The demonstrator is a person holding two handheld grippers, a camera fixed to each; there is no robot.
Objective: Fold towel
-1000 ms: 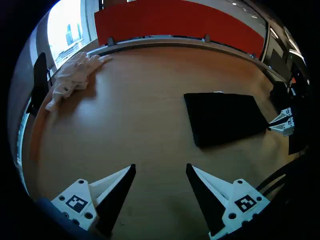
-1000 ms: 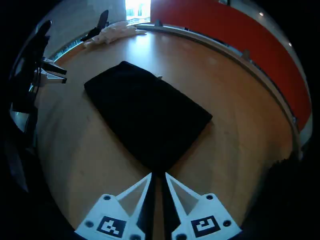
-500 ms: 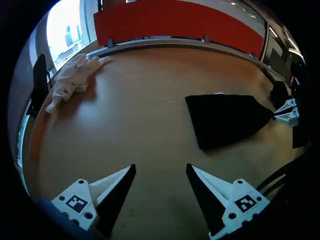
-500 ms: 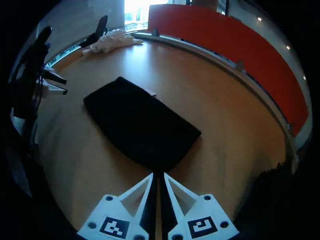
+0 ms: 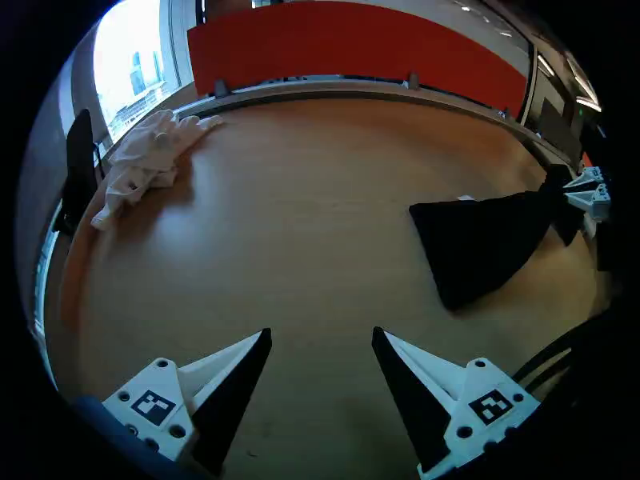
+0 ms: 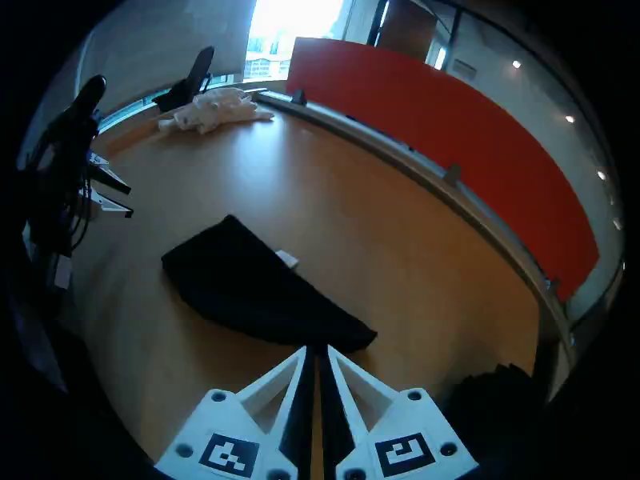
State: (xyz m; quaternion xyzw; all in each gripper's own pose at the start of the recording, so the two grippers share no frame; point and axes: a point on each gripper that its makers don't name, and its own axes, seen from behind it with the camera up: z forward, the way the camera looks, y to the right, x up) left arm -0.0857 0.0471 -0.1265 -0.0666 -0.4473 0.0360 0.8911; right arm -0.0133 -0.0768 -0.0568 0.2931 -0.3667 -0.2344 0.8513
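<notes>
The black towel (image 5: 480, 240) lies on the wooden table (image 5: 304, 208) at the right, one corner pulled up off the surface. My right gripper (image 5: 582, 189) is shut on that raised corner. From the right gripper view the towel (image 6: 248, 292) hangs from the shut right gripper (image 6: 318, 354) and slopes down to the table, a small white tag (image 6: 286, 258) at its edge. My left gripper (image 5: 320, 332) stands open over bare wood at the near edge, well apart from the towel; it also appears far left as the left gripper (image 6: 126, 200).
A crumpled white cloth (image 5: 148, 156) lies at the table's far left corner, seen too as the white cloth (image 6: 212, 108). A red partition (image 5: 360, 40) runs along the table's far edge. A dark chair (image 6: 188, 80) stands behind the cloth.
The right gripper has risen with the towel's corner, lifting and dragging the flat towel into a sloping drape. The left gripper has stayed still and open.
</notes>
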